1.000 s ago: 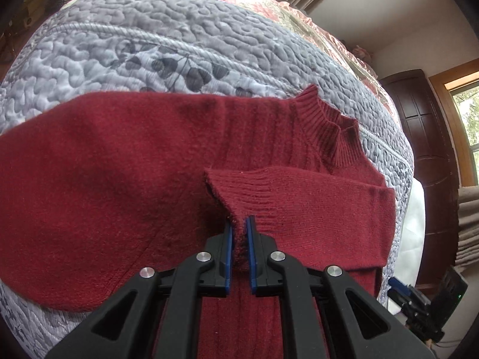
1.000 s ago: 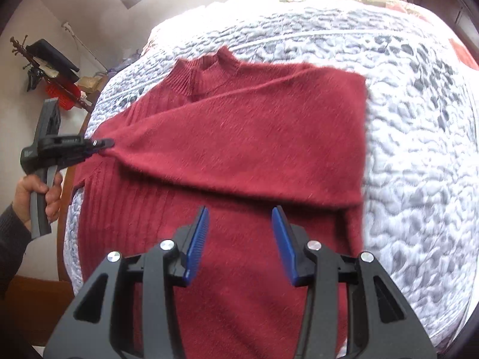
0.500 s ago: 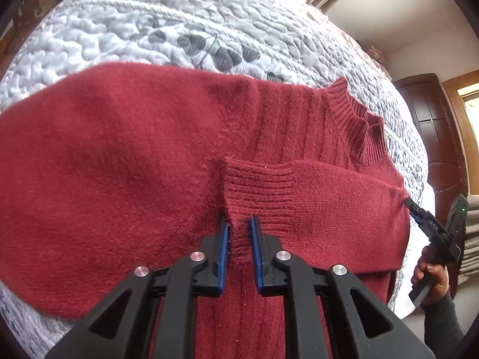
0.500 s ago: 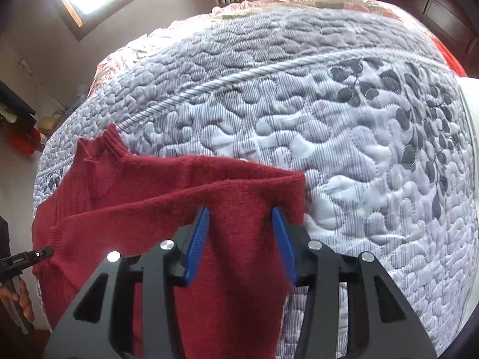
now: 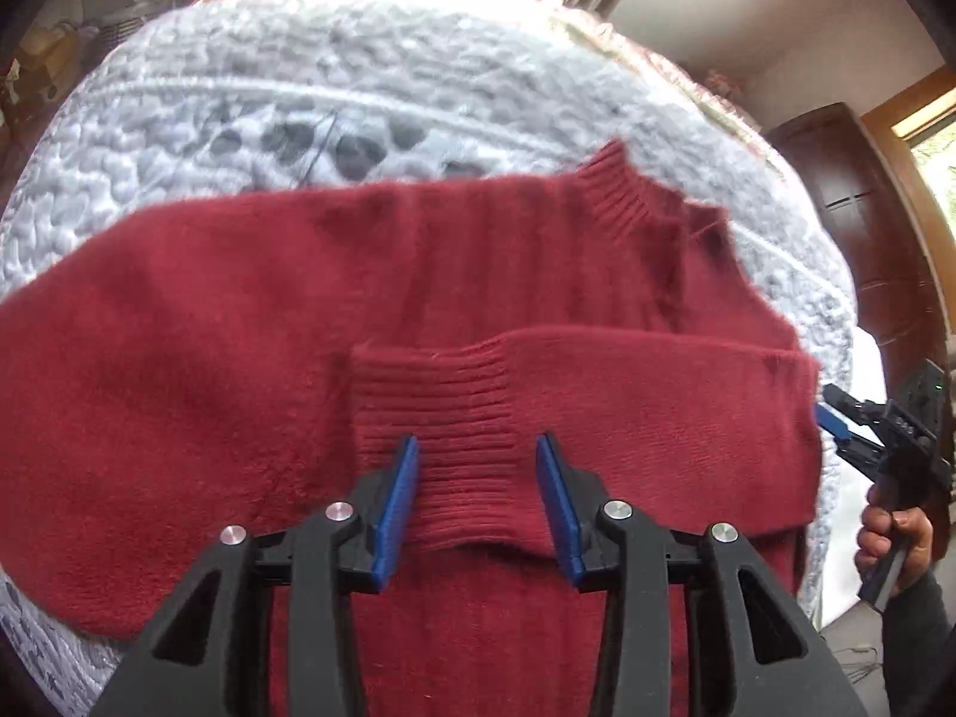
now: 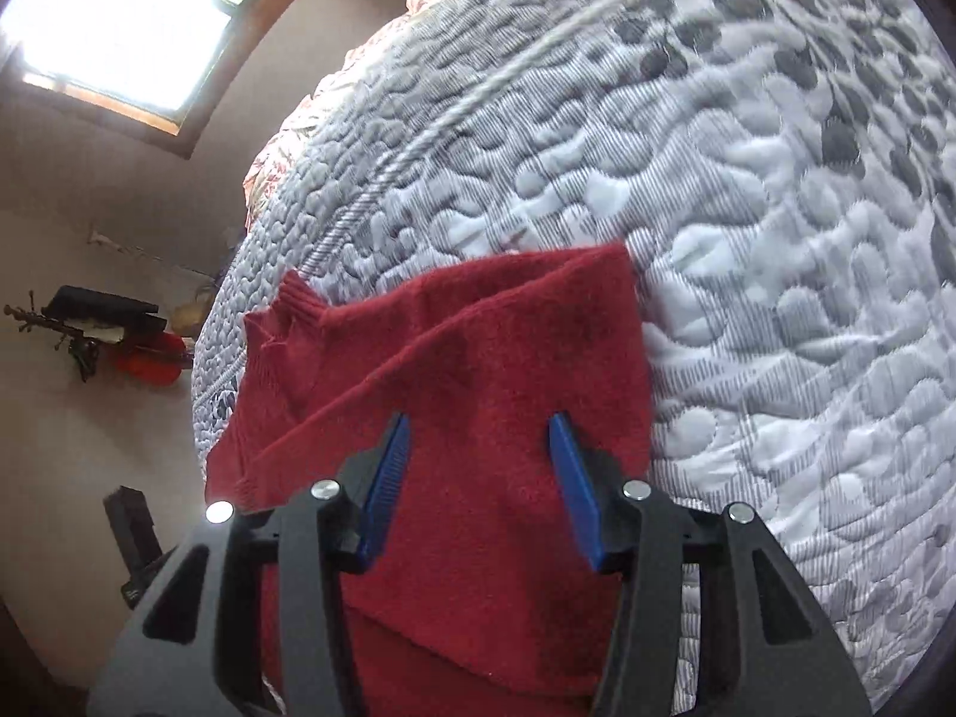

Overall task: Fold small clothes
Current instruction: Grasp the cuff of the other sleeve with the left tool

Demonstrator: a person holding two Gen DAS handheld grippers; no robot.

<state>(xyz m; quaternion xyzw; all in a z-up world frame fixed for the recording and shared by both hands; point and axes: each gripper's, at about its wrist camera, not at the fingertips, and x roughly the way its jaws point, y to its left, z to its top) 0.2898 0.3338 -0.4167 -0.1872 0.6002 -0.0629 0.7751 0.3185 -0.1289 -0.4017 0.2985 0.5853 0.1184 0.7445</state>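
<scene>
A dark red knit sweater (image 5: 251, 358) lies flat on a grey quilted bedspread (image 5: 251, 101), collar (image 5: 621, 191) toward the far side. One sleeve is folded across the chest, its ribbed cuff (image 5: 442, 418) lying between the blue pads of my left gripper (image 5: 477, 454), which stands open over it. In the right wrist view the sweater's folded corner (image 6: 538, 370) sits just ahead of my right gripper (image 6: 479, 433), open with nothing held. That right gripper (image 5: 836, 421) also shows at the sweater's right edge in the left wrist view, held by a hand (image 5: 890, 538).
The quilt (image 6: 747, 209) stretches wide to the right and beyond the sweater. A floral cover (image 5: 627, 42) lies at the bed's far end. A dark wooden door (image 5: 854, 203) and a window (image 6: 119, 18) border the room. Black and red objects (image 6: 113, 328) stand by the wall.
My left gripper has opened and let go of the sleeve cuff, which now lies flat on the chest. The right gripper moved to the sweater's far right corner and stayed open.
</scene>
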